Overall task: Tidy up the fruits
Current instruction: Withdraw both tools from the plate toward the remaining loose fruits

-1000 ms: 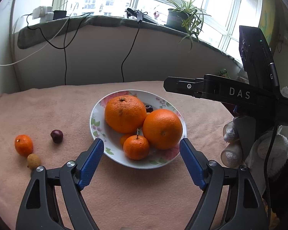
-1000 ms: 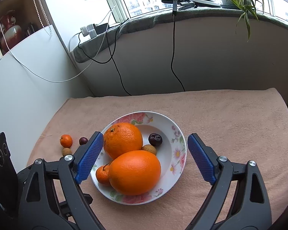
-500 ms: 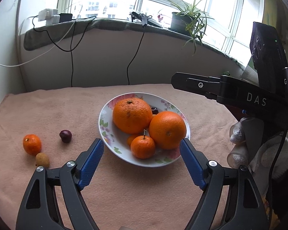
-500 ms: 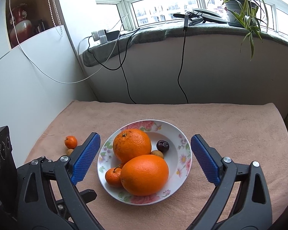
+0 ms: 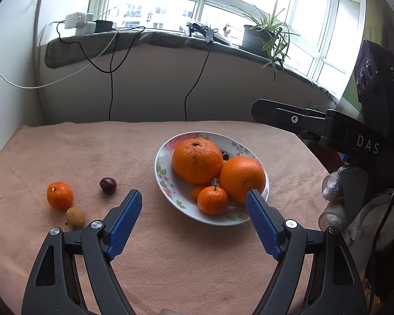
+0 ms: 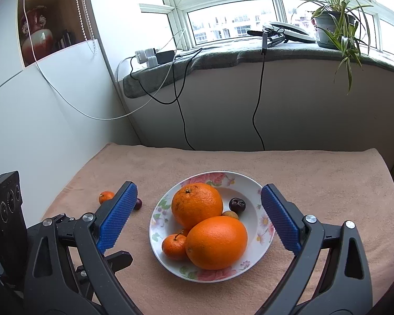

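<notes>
A flowered white plate [image 5: 162,173] [image 6: 262,204] on the pink cloth holds two large oranges [image 5: 197,160] [image 6: 216,242], a small mandarin [image 5: 212,200] [image 6: 174,246], a dark cherry [image 6: 237,204] and a longan [image 6: 229,214]. Left of the plate lie a mandarin [image 5: 59,195], a dark cherry [image 5: 108,185] and a longan [image 5: 75,216]. My left gripper [image 5: 193,199] is open and empty, just short of the plate. My right gripper [image 6: 197,197] is open and empty, hovering before the plate.
The pink cloth [image 5: 92,152] covers the table up to a low wall with hanging cables [image 5: 110,89]. A potted plant [image 6: 333,26] and chargers sit on the windowsill. The right gripper's body [image 5: 328,128] reaches in over the table's right edge.
Both grippers have pulled back and risen a little, so the plate looks smaller. The left view has swung left, bringing the loose fruits nearer the middle. No fruit has moved.
</notes>
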`<state>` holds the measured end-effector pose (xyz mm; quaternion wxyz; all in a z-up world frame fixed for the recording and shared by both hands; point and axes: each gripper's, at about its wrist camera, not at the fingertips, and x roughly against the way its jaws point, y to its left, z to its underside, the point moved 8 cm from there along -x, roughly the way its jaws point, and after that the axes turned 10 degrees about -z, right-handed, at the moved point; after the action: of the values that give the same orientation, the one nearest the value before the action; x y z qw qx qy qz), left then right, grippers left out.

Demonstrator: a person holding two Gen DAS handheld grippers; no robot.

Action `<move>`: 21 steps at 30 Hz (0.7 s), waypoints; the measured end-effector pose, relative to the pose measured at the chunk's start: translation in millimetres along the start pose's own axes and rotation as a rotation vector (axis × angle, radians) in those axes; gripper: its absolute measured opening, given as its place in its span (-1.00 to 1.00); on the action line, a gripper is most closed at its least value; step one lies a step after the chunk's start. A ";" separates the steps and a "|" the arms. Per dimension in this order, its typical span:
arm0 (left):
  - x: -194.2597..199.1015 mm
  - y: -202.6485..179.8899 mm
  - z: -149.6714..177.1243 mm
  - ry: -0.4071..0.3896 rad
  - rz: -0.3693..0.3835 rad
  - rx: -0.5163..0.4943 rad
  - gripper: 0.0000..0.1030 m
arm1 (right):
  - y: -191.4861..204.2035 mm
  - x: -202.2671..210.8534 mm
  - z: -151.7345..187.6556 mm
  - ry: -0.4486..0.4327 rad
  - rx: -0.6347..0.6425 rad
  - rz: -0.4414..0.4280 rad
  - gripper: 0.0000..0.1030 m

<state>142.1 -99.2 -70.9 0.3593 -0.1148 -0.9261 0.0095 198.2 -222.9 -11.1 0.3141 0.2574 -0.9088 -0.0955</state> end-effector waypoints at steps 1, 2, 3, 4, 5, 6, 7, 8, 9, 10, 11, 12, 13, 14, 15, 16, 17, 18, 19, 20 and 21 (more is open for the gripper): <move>0.7 2.2 0.1 0.000 -0.002 0.002 0.58 | 1.9 -0.3 -0.5 0.000 0.003 0.000 0.89; 1.2 4.0 0.1 -0.001 -0.005 0.005 0.58 | 3.2 -0.3 -0.8 -0.002 0.003 0.001 0.89; 1.8 6.6 0.1 -0.003 -0.008 0.009 0.58 | 4.8 -0.3 -1.0 -0.003 0.002 0.000 0.89; 2.4 9.2 -0.1 -0.004 -0.010 0.014 0.58 | 6.3 -0.3 -1.0 -0.004 0.001 -0.002 0.89; 2.9 11.8 -0.1 -0.004 -0.013 0.018 0.58 | 7.5 -0.7 -1.1 -0.003 -0.001 -0.003 0.89; 3.2 14.5 -0.2 -0.005 -0.015 0.023 0.58 | 9.5 -1.4 -1.2 -0.004 -0.002 -0.002 0.89; 3.5 16.8 -0.4 -0.005 -0.016 0.026 0.58 | 10.6 -2.3 -0.9 -0.002 0.000 -0.002 0.89; 3.7 19.8 -0.6 -0.006 -0.019 0.030 0.58 | 11.9 -3.5 -0.7 0.002 0.003 0.000 0.89; 3.6 22.7 -0.7 -0.006 -0.023 0.034 0.58 | 13.2 -4.7 -0.2 0.006 0.005 0.003 0.89; 3.5 25.6 -0.6 -0.005 -0.026 0.038 0.58 | 14.5 -6.2 0.0 0.010 0.007 0.003 0.89; 4.1 28.7 -0.1 -0.004 -0.029 0.043 0.58 | 15.9 -7.4 0.5 0.014 0.008 0.001 0.89; 4.6 31.7 0.0 -0.005 -0.030 0.048 0.58 | 17.6 -9.0 1.3 0.021 0.008 -0.003 0.89; 5.5 35.0 0.3 -0.006 -0.031 0.055 0.58 | 19.8 -10.9 2.5 0.029 0.009 -0.006 0.89; 5.6 38.2 0.2 -0.006 -0.031 0.063 0.58 | 21.8 -12.7 3.2 0.035 0.011 -0.011 0.89; 6.1 41.7 0.3 -0.006 -0.030 0.070 0.58 | 24.1 -14.2 4.2 0.039 0.013 -0.015 0.89; 6.5 45.6 0.5 -0.006 -0.030 0.077 0.58 | 26.3 -15.6 4.9 0.042 0.016 -0.017 0.89; 6.9 49.8 0.6 -0.006 -0.032 0.085 0.58 | 28.9 -17.2 5.8 0.046 0.019 -0.022 0.89; 7.3 54.1 0.8 -0.007 -0.035 0.091 0.58 | 31.4 -18.7 7.0 0.051 0.023 -0.029 0.89; 7.2 59.3 0.8 -0.005 -0.041 0.097 0.58 | 33.8 -20.2 8.0 0.054 0.025 -0.032 0.89; 7.1 64.7 0.8 -0.005 -0.046 0.103 0.58 | 36.5 -22.1 9.0 0.057 0.029 -0.035 0.89; 7.3 69.8 1.3 -0.005 -0.051 0.110 0.58 | 39.6 -23.8 9.7 0.059 0.033 -0.041 0.89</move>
<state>150.3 -29.5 -74.0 0.3630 -0.0713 -0.9276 0.0515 191.9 -176.6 -17.9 0.3346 0.2837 -0.8952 -0.0792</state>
